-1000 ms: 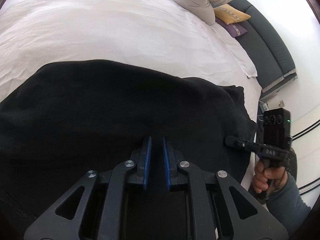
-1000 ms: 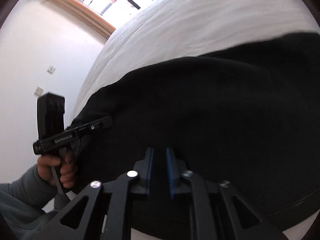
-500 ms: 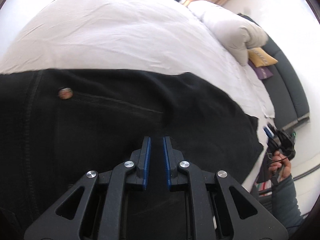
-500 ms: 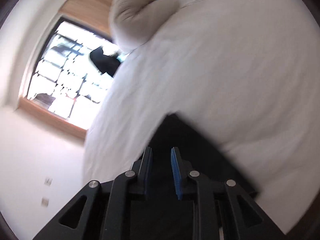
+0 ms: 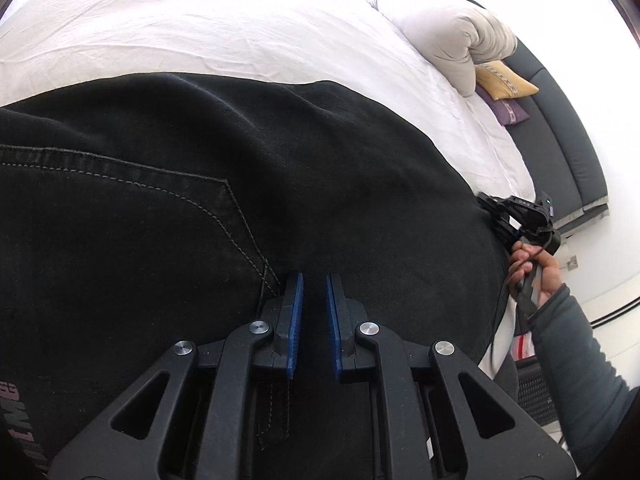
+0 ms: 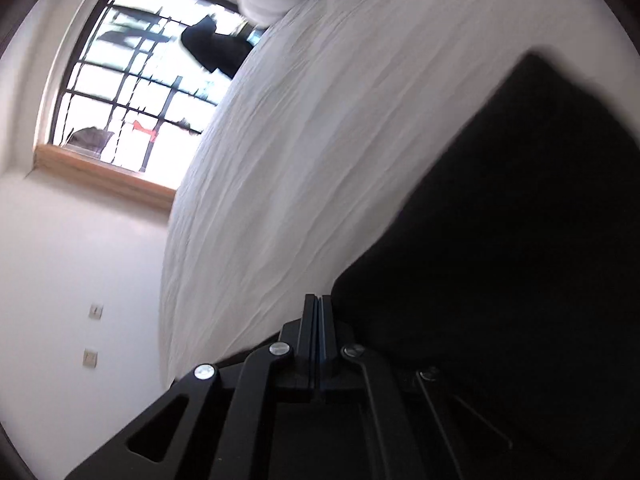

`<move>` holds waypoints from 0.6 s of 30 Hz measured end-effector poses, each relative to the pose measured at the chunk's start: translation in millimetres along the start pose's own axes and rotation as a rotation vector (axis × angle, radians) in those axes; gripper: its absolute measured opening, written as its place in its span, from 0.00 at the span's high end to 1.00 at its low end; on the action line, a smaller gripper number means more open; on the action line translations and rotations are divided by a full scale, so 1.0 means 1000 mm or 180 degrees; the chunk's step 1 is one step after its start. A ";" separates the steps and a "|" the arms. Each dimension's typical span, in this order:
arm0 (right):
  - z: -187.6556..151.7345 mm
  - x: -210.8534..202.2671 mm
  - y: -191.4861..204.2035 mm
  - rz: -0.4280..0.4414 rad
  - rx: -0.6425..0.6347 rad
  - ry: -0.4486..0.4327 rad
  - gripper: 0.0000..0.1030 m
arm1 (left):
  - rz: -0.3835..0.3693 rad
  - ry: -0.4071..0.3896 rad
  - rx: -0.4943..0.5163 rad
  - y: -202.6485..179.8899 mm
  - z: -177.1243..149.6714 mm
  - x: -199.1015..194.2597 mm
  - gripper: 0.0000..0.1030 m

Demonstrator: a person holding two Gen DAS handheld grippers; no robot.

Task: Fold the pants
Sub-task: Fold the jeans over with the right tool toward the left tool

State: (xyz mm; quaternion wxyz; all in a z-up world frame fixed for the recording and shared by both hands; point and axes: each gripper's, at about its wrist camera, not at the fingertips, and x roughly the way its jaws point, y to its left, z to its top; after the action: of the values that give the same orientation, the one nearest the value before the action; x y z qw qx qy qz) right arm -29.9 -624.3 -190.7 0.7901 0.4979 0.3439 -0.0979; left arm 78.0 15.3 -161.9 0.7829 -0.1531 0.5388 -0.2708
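Black denim pants (image 5: 240, 200) lie spread on a white bed (image 5: 200, 32), a stitched back pocket to the left. My left gripper (image 5: 313, 280) hovers low over the pants with its blue pads a little apart and nothing between them. My right gripper (image 6: 318, 300) has its jaws pressed together at the edge of the pants (image 6: 500, 240); whether cloth is pinched between them does not show. In the left wrist view the right gripper (image 5: 516, 210) sits at the pants' right edge, held by a hand.
A rolled beige duvet (image 5: 448, 28), a yellow cushion (image 5: 504, 80) and a purple cushion (image 5: 508, 110) lie at the head of the bed by a dark headboard (image 5: 568, 136). A barred window (image 6: 132, 92) and a white wall with sockets (image 6: 92, 332) are beyond the bed.
My right gripper swung to the pants' edge and its jaws closed. My left gripper shifted over the pants, from the waistband button to the back pocket, jaws unchanged.
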 end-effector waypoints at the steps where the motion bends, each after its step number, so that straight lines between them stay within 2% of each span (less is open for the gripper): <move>1: 0.007 -0.009 -0.009 -0.0176 0.0036 -0.0194 1.00 | 0.0005 -0.0004 0.0007 0.001 -0.003 0.000 0.89; 4: 0.019 -0.030 -0.007 -0.0430 -0.0070 -0.0345 0.99 | 0.0004 -0.0014 0.0016 0.005 -0.014 -0.002 0.89; 5: 0.014 -0.039 0.003 -0.0421 -0.0182 -0.0374 0.92 | 0.0012 -0.0026 0.0021 0.005 -0.016 -0.003 0.89; 6: 0.005 -0.045 0.014 -0.0162 -0.0285 -0.0286 0.84 | 0.0019 -0.0039 0.0018 0.014 -0.004 -0.014 0.89; 8: -0.044 -0.033 0.067 0.0436 -0.0505 0.0114 0.76 | 0.0032 -0.0051 0.0017 0.016 -0.004 -0.016 0.89; 10: -0.105 -0.020 0.112 0.0739 -0.0784 0.0475 0.63 | 0.0028 -0.0050 0.0005 0.018 -0.002 -0.017 0.89; 11: -0.126 -0.016 0.115 0.0858 -0.0864 0.0660 0.62 | 0.0026 -0.0053 0.0000 0.011 0.000 -0.012 0.89; 12: -0.139 -0.014 0.113 0.0848 -0.0904 0.0811 0.62 | 0.0030 -0.0056 0.0002 0.004 0.002 -0.007 0.89; 13: -0.152 -0.004 0.102 0.0687 -0.0911 0.0890 0.62 | 0.0039 -0.0058 0.0010 0.002 0.003 -0.005 0.89; 14: -0.157 0.000 0.086 0.0587 -0.0832 0.0883 0.65 | 0.0046 -0.0059 0.0021 0.001 0.003 -0.005 0.89; 15: -0.152 -0.002 0.068 0.0615 -0.0636 0.0812 0.96 | 0.0050 -0.0057 0.0025 0.000 0.003 -0.005 0.89; 17: -0.124 -0.026 0.028 0.0414 -0.0159 0.0401 1.00 | 0.0053 -0.0045 0.0014 0.000 0.003 -0.007 0.89; 18: -0.110 -0.052 0.013 0.0171 -0.0121 0.0108 1.00 | 0.0051 -0.0045 0.0005 0.000 0.003 -0.007 0.89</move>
State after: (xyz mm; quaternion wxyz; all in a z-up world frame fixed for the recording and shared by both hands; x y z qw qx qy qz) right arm -111.6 -533.7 -177.2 0.7958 0.4935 0.3455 -0.0616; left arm 78.6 18.9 -155.5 0.7889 -0.1501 0.5343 -0.2638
